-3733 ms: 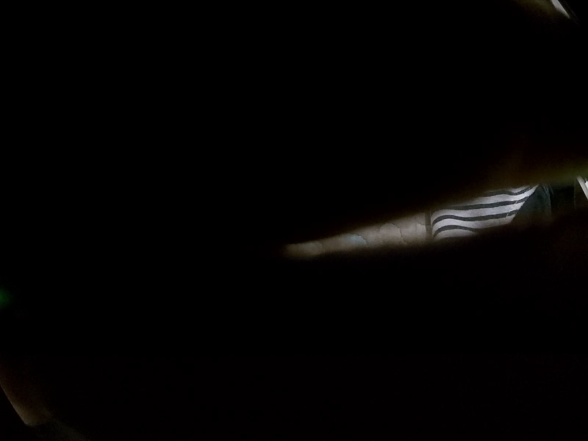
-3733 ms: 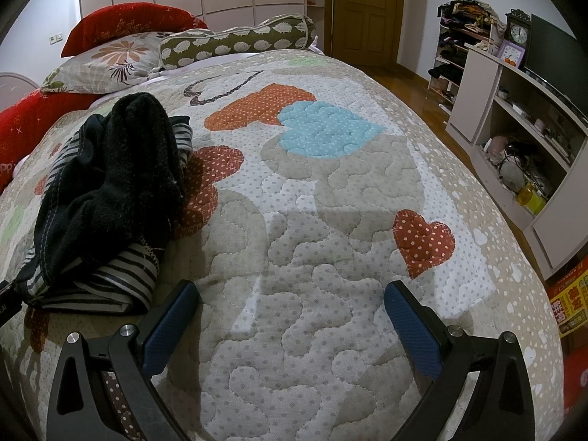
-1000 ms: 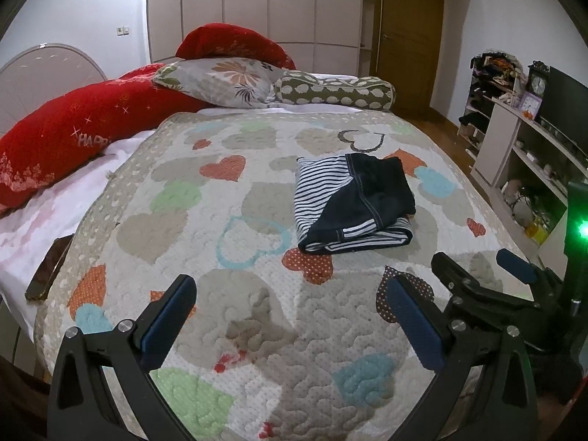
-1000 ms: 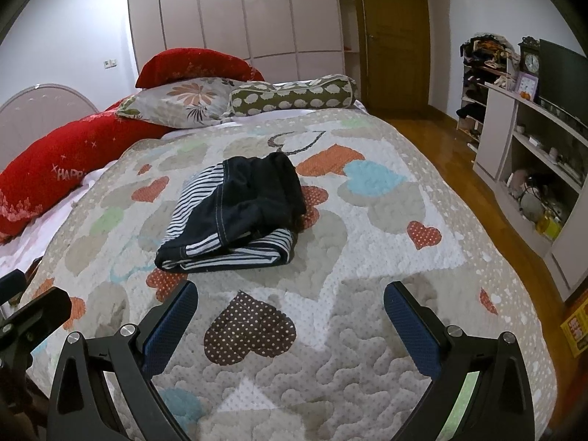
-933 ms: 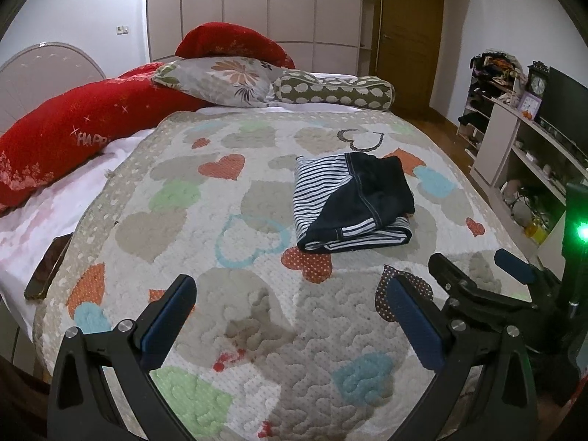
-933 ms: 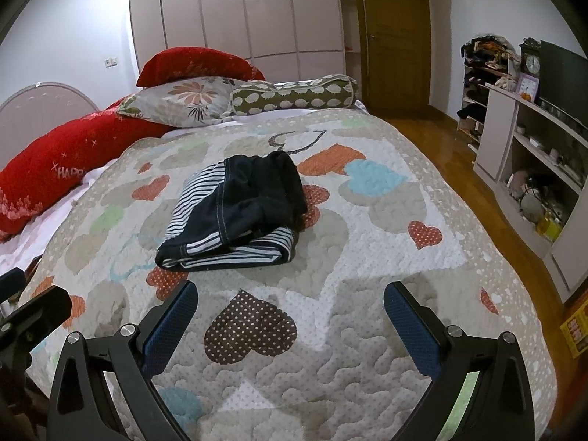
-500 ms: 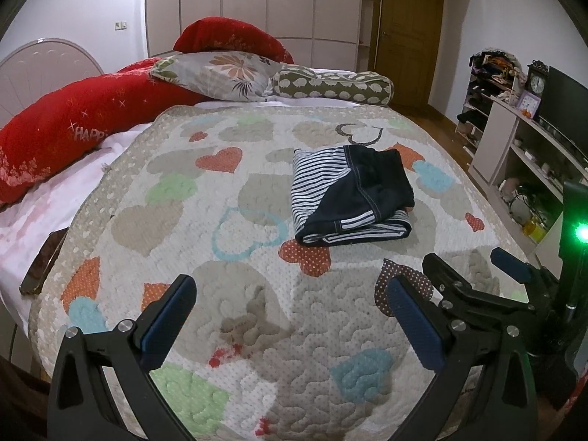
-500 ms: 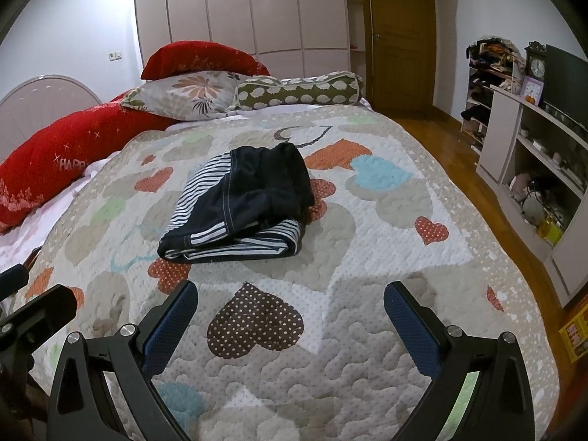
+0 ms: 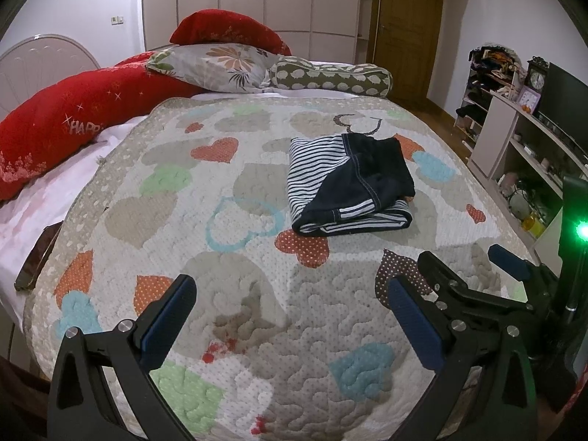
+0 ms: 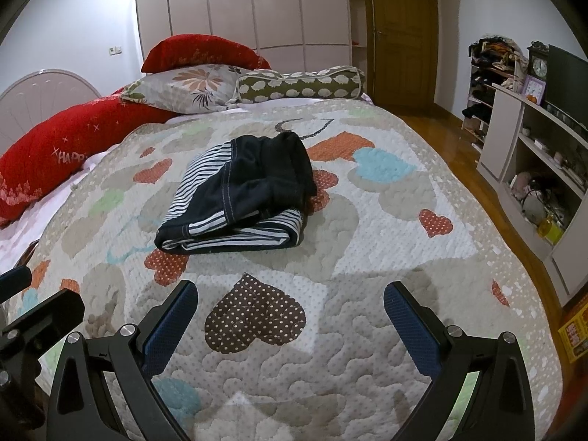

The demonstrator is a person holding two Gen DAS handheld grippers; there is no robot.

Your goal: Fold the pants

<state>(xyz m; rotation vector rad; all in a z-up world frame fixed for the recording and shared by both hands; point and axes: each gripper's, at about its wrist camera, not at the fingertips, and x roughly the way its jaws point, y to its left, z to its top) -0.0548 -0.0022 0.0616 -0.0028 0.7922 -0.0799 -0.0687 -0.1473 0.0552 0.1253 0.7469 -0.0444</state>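
The pants [image 9: 349, 187] lie folded into a compact bundle on the bed's quilt [image 9: 239, 330], ahead of both pairs of tongs and well apart from them. The bundle shows dark navy cloth with pale stitching on top and black-and-white striped cloth along its left part and its near edge.

The left tongs [image 9: 290, 316] stand wide, their blue-padded fingers [image 9: 167, 316] spread over the heart-patterned quilt with nothing between them. From these tongs the pants sit forward and slightly to the right of the midline. The right tongs [image 10: 290, 319] are likewise spread wide and empty, hovering above a brown dotted heart [image 10: 253, 316] on the quilt; from them the pants sit forward and a little to the left. In the left wrist view the right tongs [image 9: 466, 268] appear just beside the left tongs' right finger, with a green light [image 9: 582, 231] glowing above them. In the right wrist view part of the left tongs [image 10: 33, 316] shows at the lower left edge.

Beyond the pants, at the far end of the bed, lie a red pillow [image 10: 202, 53], a floral pillow [image 10: 183, 88] and an olive bolster [image 10: 301, 84] with pale spots. A long red cushion [image 9: 66, 121] runs along the bed to the left of the tongs. To the right of the tongs stands a shelf unit [image 10: 533, 169] with a clock [image 10: 539, 66] on top, and a wooden door [image 10: 404, 36] is far ahead to the right.
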